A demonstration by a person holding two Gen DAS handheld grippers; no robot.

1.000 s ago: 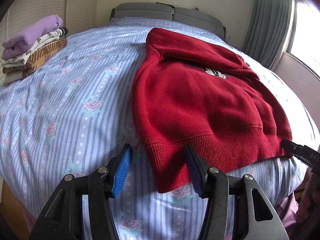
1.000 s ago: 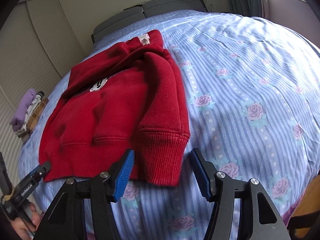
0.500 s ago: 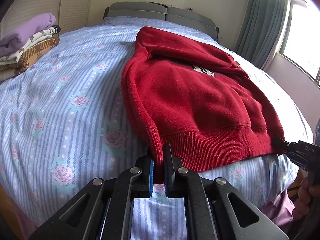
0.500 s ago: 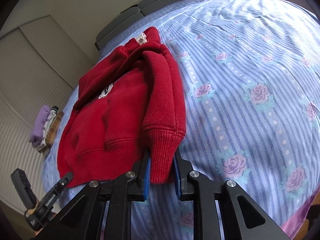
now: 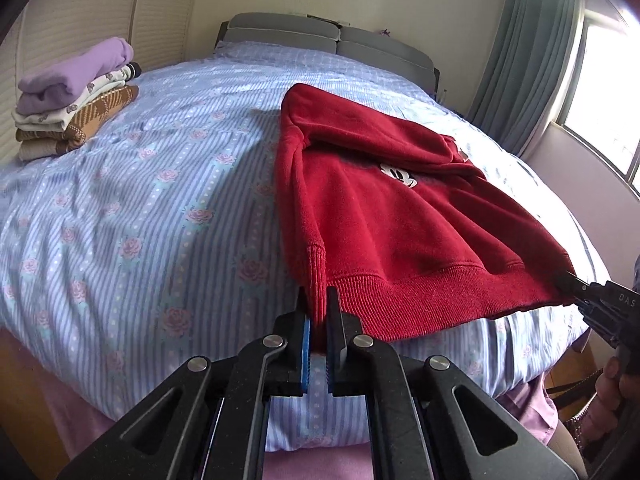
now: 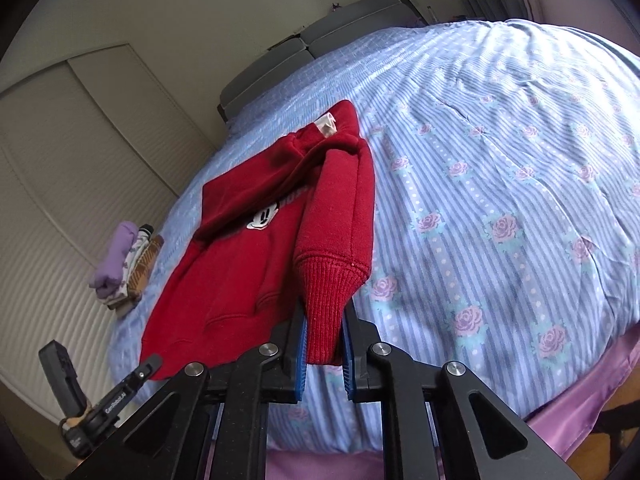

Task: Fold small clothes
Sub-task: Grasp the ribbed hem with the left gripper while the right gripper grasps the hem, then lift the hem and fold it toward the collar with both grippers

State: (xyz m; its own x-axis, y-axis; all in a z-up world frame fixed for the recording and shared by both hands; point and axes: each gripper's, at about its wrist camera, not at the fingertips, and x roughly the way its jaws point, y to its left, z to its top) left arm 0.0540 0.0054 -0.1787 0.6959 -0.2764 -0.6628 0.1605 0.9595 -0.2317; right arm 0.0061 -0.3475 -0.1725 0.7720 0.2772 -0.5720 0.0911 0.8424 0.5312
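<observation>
A small red sweatshirt (image 5: 400,220) with a cartoon mouse patch lies on the bed, sleeves folded in over the body. My left gripper (image 5: 318,316) is shut on the ribbed hem at its near left corner and holds it lifted off the sheet. My right gripper (image 6: 324,336) is shut on the ribbed cuff and hem at the near right corner of the sweatshirt (image 6: 256,252), also lifted. Each gripper shows in the other's view, the right gripper (image 5: 600,304) at the far hem corner, the left gripper (image 6: 132,380) likewise.
The bed (image 5: 140,200) has a blue striped sheet with roses. A stack of folded clothes (image 5: 76,96) sits at its far left, near the wall; it also shows in the right wrist view (image 6: 128,264). A grey headboard (image 5: 320,40), curtains and a window stand beyond.
Both grippers closed on the sweatshirt's bottom corners, then raised the hem off the bed; the near edge now hangs from the jaws.
</observation>
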